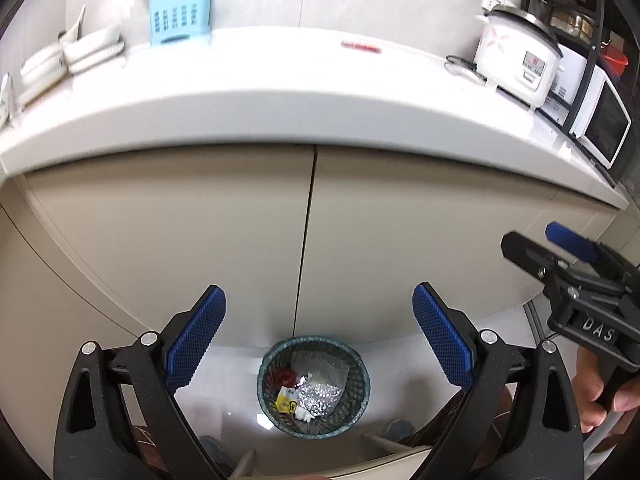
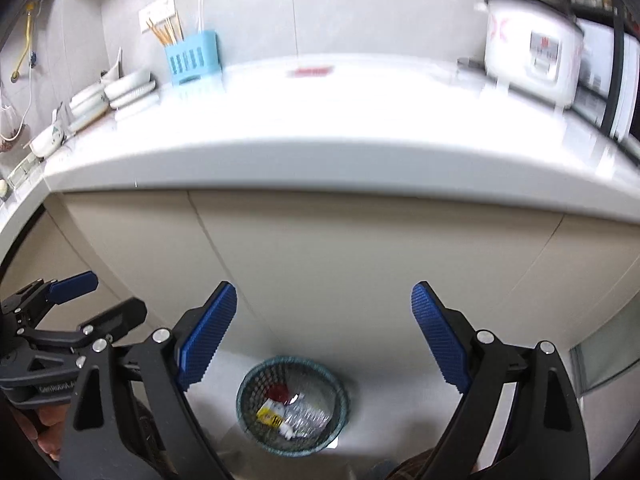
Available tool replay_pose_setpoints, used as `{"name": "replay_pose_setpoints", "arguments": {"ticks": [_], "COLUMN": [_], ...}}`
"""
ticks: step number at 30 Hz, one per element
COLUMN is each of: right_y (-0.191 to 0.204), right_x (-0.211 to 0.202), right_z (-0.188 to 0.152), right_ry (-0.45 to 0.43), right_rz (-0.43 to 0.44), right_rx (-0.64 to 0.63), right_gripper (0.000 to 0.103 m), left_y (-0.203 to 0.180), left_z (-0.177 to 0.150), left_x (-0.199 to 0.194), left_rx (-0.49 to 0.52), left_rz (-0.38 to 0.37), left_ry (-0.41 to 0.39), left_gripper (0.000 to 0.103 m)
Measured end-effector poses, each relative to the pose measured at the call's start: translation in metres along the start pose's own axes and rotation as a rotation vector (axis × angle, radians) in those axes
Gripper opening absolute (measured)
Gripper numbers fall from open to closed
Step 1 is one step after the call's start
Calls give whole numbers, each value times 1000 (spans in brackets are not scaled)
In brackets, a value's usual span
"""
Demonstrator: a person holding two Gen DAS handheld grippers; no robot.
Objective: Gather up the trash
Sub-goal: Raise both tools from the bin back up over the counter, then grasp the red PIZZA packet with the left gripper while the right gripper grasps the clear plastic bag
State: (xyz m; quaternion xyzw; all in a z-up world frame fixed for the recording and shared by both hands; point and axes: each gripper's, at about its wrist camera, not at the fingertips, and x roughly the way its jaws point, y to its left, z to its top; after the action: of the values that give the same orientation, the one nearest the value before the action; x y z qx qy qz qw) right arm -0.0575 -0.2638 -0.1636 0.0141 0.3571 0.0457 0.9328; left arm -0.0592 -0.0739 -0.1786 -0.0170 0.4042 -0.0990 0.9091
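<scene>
Nearest, at six o'clock on the floor below both tools, the bin (image 1: 313,386) stands against the cabinet (image 1: 240,240), probably so trash can be dropped straight down from the counter; it already holds a yellow wrapper (image 1: 287,403), foil (image 1: 320,396) and something red. The left gripper (image 1: 319,340) and right gripper (image 2: 323,338) hang side by side above it, jaws spread wide and empty. Farther off, on the counter (image 1: 280,92), a red scrap (image 1: 360,46) lies at twelve o'clock, apparently not yet collected.

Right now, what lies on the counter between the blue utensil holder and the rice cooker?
Only a small red item, lying flat and too blurred to identify; otherwise bare counter between the blue utensil holder and rice cooker, in both wrist views.
</scene>
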Motion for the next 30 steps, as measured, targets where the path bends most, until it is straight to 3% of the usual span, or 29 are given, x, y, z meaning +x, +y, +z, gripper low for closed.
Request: {"name": "replay_pose_setpoints", "arguments": {"ticks": [14,22,30], "right_y": [-31,-61,-98], "right_x": [-47,-30,-2], "right_z": [111,161,209], "right_ry": [-88,-70,-44], "right_rz": [-18,-60,-105], "right_rx": [22,41,61], "right_gripper": [85,85,85], "left_y": [-28,-53,-69], "left_z": [108,177,234], "left_x": [-47,-48,-16], "left_rx": [54,87,112], "left_rz": [26,30,49], "left_ry": [-97,-121,-100], "left_gripper": [93,93,93]}}
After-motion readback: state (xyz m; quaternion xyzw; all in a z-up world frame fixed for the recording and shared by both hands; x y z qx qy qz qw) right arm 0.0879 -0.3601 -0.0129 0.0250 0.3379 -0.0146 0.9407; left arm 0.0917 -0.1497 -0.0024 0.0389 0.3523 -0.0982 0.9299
